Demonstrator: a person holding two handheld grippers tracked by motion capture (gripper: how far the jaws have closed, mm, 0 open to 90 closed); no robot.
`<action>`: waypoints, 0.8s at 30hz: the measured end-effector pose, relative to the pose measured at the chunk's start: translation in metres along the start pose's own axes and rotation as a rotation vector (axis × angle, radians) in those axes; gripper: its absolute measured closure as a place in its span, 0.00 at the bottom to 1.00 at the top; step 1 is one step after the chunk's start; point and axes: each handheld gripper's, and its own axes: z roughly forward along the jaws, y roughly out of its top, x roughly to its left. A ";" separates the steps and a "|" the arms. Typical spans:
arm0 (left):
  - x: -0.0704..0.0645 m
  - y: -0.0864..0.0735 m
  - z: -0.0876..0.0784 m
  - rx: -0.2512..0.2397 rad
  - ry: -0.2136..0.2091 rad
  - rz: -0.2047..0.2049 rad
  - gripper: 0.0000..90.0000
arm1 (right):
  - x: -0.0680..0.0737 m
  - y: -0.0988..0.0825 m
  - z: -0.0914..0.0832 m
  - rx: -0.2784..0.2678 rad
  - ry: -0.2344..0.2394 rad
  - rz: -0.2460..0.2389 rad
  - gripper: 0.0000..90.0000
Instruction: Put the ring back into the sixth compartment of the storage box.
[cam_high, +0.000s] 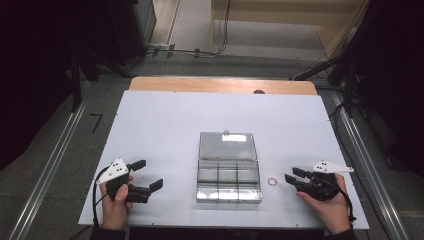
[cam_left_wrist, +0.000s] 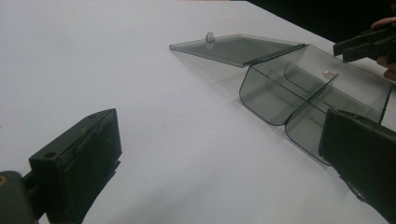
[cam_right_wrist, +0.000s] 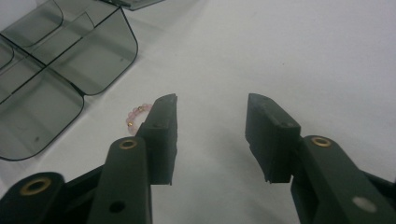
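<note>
Mid-table — organiser box (cam_high: 229, 180) lid open, compartments bare | bracelet (cam_high: 272, 181) beside | both grippers' jaws apart

A small bracelet of pale pink beads with a few gold ones (cam_high: 272, 181) lies flat on the white table, a closed ring, just to the right of a smoke-grey clear plastic organiser box (cam_high: 229, 186) and apart from it. The box sits near the table's front middle, its hinged lid (cam_high: 227, 145) thrown fully open and lying flat behind, its divided compartments bare
</note>
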 end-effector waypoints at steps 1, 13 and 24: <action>0.001 0.000 0.000 0.003 0.002 -0.001 0.00 | 0.000 0.000 0.001 0.004 0.004 0.000 0.61; 0.002 -0.002 0.004 0.010 0.001 -0.008 0.00 | 0.000 -0.005 0.012 0.046 0.004 -0.044 0.72; 0.002 -0.002 0.006 0.015 -0.005 -0.003 0.00 | 0.002 -0.006 0.013 0.046 -0.038 -0.078 0.84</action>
